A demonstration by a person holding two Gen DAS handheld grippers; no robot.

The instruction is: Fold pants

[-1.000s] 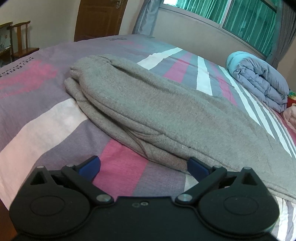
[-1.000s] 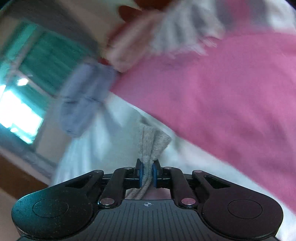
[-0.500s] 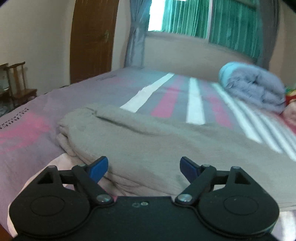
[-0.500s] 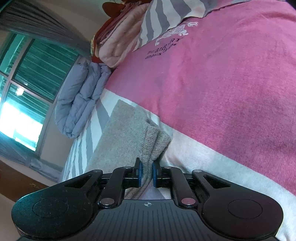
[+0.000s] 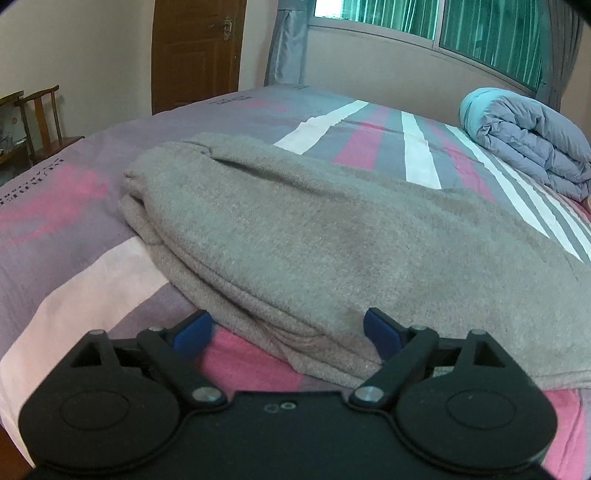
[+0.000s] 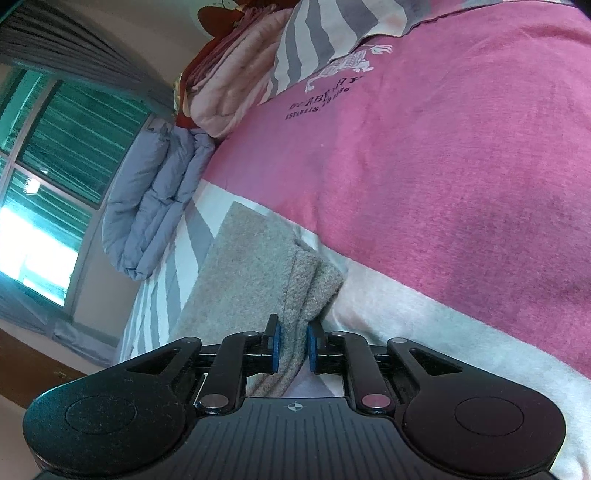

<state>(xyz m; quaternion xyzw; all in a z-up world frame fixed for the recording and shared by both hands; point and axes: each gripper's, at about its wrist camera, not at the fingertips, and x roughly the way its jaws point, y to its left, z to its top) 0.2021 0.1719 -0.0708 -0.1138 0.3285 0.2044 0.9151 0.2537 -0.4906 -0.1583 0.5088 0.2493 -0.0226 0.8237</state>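
**Left gripper spread at pants edge; right gripper loosening on pants corner**

Left gripper (image 5: 288, 334): jaws wide apart and opening. The folded edge of the pants (image 5: 332, 236) lies between the blue pads (image 5: 380, 334). The right pad sits against the fabric; the left pad is over bare sheet, apart from the cloth. No pinch seen.

Right gripper (image 6: 292, 349): jaws narrow and opening. A bunched corner of the pants (image 6: 258, 273) runs down between its pads (image 6: 275, 347). Both pads are close against the fabric; a thin gap may show on the left side, so whether the grip is firm I cannot tell for sure. It reads as a pinch on the cloth.

Pants: grey, fleecy, lying lengthwise on the bed (image 5: 85, 273), folded with legs stacked. In the left view the layered edges show along the near side, the rounded end points toward the door (image 5: 195, 51), and the rest runs out of frame to the right. In the right view the held corner is near the white band of the sheet, just beside the large pink panel (image 6: 461, 177) with printed lettering.

Other items:
- Folded blue-grey duvet (image 5: 528, 136) on the far side of the bed, under the window (image 5: 480, 33); well apart from the pants.
- Pink folded bedding (image 6: 236, 85) beyond the duvet, seen in the right view only.
- Wooden chair (image 5: 44, 122) beside the bed, near the door.
- Sheet striped in grey, pink and white.
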